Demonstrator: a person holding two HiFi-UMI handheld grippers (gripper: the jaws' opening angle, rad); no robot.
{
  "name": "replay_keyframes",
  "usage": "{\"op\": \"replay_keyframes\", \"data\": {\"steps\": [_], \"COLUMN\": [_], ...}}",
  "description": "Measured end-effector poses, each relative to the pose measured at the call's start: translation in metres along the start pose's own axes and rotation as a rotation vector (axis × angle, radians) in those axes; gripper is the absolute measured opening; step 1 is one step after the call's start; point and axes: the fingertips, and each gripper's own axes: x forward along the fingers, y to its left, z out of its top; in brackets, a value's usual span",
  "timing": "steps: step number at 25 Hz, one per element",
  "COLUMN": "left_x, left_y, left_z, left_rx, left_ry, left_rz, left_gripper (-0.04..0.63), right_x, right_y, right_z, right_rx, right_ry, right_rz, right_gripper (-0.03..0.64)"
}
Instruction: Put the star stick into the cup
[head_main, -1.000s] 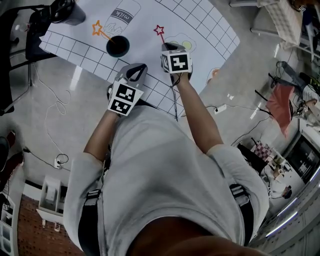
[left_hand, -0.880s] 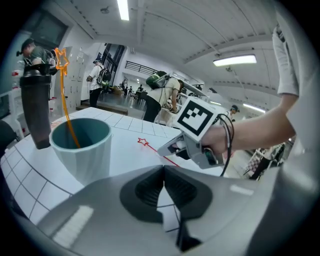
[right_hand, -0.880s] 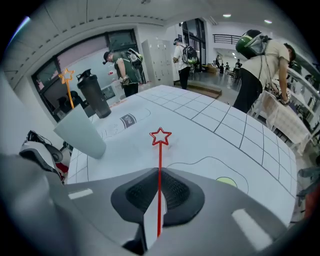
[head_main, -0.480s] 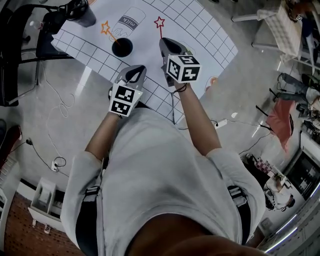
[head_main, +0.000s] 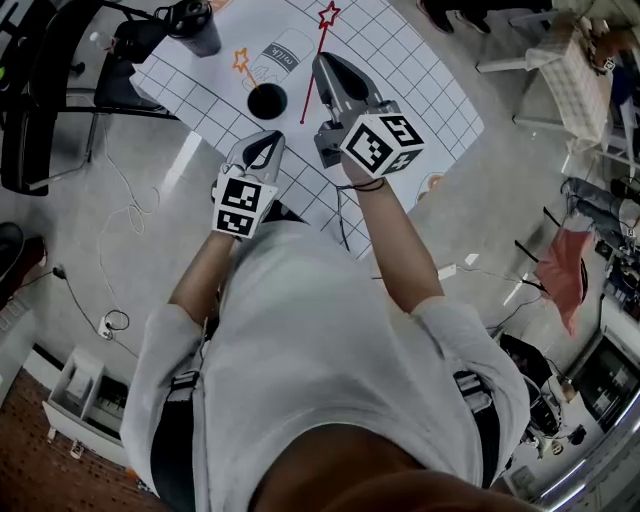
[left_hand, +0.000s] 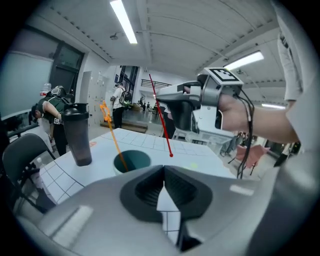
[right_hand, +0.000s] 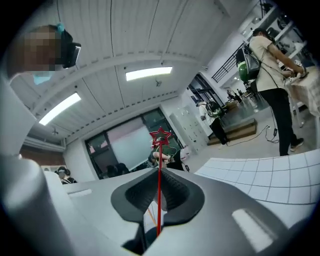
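While a dark shaker (head_main: 196, 27) stands at the far left corner of the gridded counter (head_main: 405, 55), an orange star stick (head_main: 243, 66) leans in the dark cup (head_main: 267, 101) beside it. Nearer the person, the left gripper (head_main: 264, 142) hovers with its jaws pressed together, nothing between them. Right of the cup, the red star stick (head_main: 307, 100) is off the counter, star end up, pinched partway along its shaft by the jaws of the right gripper (head_main: 322, 62) — its lower end hangs free, outside the cup.
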Motion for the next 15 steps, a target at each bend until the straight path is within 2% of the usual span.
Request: {"op": "replay_keyframes", "data": {"steps": [3, 8, 15], "left_x": [-0.009, -0.019, -0.022], "left_y": [0.015, 0.038, 0.065], "left_z": [0.002, 0.002, -0.006], "left_rx": [-0.009, -0.024, -0.056], "left_ry": [-0.008, -0.005, 0.008], "left_rz": [0.040, 0.091, 0.129], "left_gripper": [0.003, 0.003, 0.003], "right_x": [0.011, 0.032, 0.047], "right_y": [0.014, 0.019, 0.014], "right_z": [0.008, 0.007, -0.033], "right_rx": [0.022, 0.033, -0.017], "right_ry": [-0.056, -0.115, -0.071], "right_rz": [0.028, 0.020, -0.025], "right_gripper": [0.014, 0.014, 0.014]}}
